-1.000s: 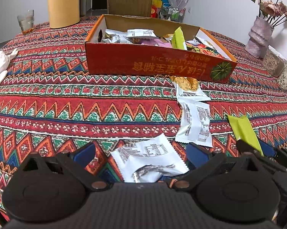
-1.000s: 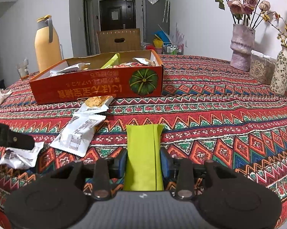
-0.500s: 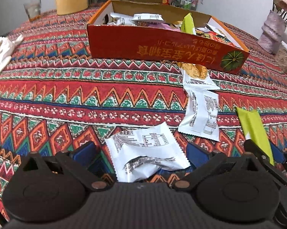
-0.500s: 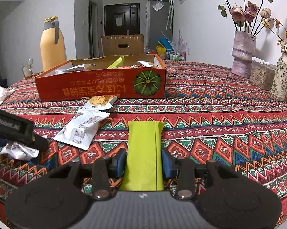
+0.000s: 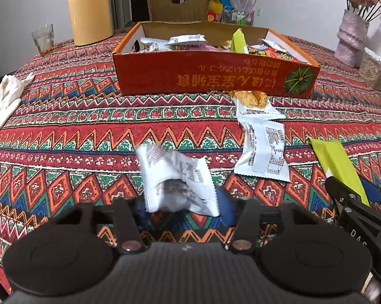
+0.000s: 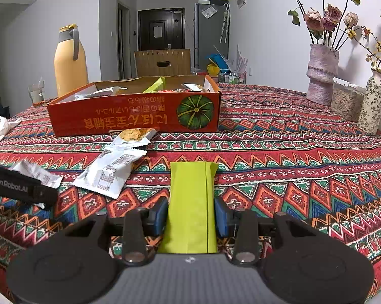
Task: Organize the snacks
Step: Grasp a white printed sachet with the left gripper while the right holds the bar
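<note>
Orange cardboard box (image 5: 215,76) on the patterned tablecloth (image 5: 76,131) is seen holding mixed snack packets, one green stick upright. A crumpled white packet (image 5: 177,182) is being closed upon by the left gripper (image 5: 181,206); a green packet (image 6: 191,202) is clamped by the right gripper (image 6: 191,217).

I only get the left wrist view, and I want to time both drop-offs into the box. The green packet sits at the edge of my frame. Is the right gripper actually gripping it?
Observer: Yes. In the right wrist view, the right gripper has its blue pads pressed against both long sides of the green packet. The jaws are shut on it.
Operator: Is there anything fragile on that side that I can't see?
Observer: A tall floral vase stands right of the pink vase, outside your frame.
</note>
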A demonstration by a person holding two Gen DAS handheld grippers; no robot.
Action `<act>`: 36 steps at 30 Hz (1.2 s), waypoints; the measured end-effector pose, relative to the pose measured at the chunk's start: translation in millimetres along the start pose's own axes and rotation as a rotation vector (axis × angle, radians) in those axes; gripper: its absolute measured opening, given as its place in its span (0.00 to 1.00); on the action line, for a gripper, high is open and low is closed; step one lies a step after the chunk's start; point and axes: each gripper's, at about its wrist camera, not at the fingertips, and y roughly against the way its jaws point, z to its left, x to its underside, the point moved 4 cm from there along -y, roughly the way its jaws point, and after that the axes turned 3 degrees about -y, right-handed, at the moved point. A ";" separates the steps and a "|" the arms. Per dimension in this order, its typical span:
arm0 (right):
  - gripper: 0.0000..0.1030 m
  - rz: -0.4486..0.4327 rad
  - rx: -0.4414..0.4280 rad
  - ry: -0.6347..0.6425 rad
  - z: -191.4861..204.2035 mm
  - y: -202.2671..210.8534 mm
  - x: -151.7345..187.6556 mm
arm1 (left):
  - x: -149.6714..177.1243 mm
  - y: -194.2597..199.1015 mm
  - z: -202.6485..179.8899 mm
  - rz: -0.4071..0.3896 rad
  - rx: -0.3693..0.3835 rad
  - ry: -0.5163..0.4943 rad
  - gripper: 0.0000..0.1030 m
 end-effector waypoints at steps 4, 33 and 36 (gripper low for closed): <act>0.34 -0.003 -0.003 0.005 1.3 1.7 0.3 | 0.9 2.6 2.8 -0.019 0.033 0.000 0.19; 0.33 -0.054 -0.016 -0.015 3.1 9.4 -10.0 | -10.2 27.4 12.9 -0.165 0.107 0.007 0.06; 0.33 -0.064 -0.017 -0.017 3.5 10.0 -13.0 | -12.7 28.1 13.5 -0.173 0.108 0.013 0.04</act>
